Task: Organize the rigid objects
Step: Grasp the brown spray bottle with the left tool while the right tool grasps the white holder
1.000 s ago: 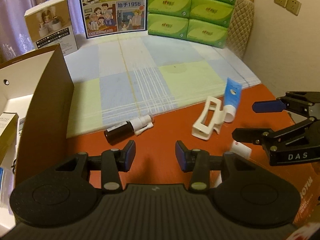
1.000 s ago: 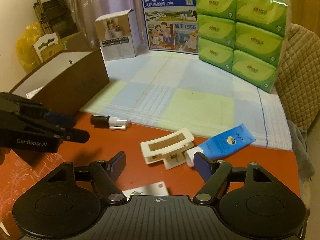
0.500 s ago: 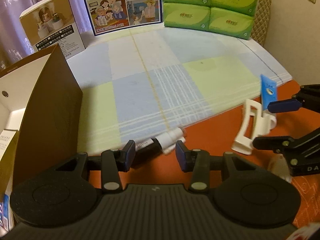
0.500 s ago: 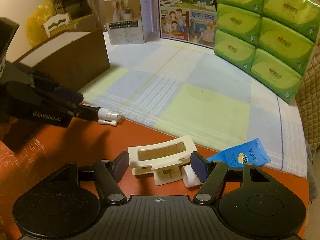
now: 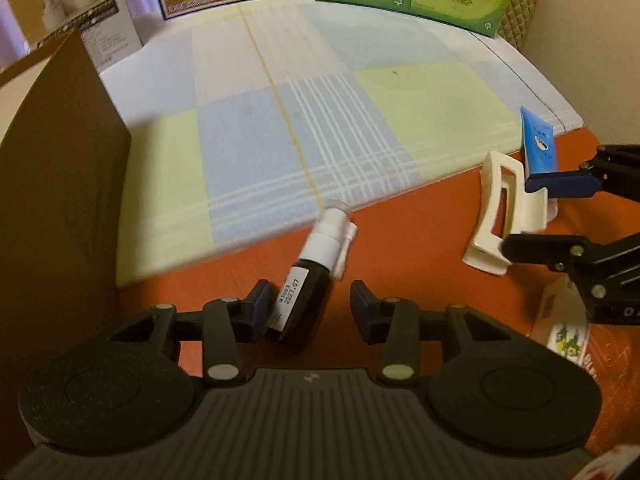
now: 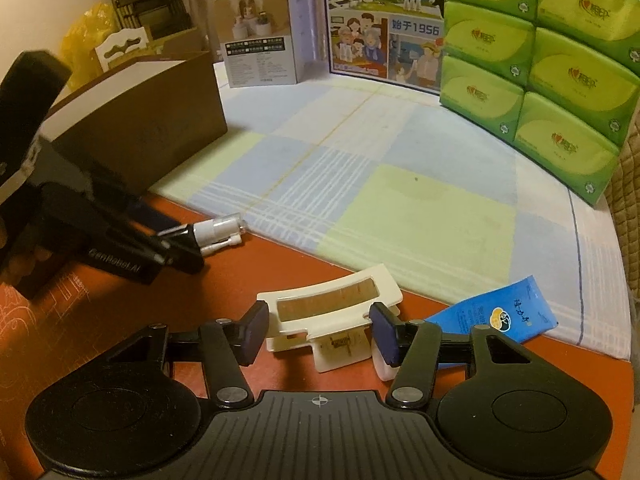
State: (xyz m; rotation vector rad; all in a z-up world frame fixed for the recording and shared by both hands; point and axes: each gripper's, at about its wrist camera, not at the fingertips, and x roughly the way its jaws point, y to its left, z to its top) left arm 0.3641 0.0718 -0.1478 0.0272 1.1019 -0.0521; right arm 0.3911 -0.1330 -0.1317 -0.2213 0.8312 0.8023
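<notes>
We see our left gripper closing around the dark spray bottle; right gripper closing around the white clip; neither pinched yet.

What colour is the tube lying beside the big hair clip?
Blue, with a white cap; the tube shows best in the right wrist view.

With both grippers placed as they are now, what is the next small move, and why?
Probably finish closing both. The left gripper is closing with the dark spray bottle with a white cap between its jaws, a gap still at the right pad. The right gripper is closing around the cream plastic hair clip.
</notes>
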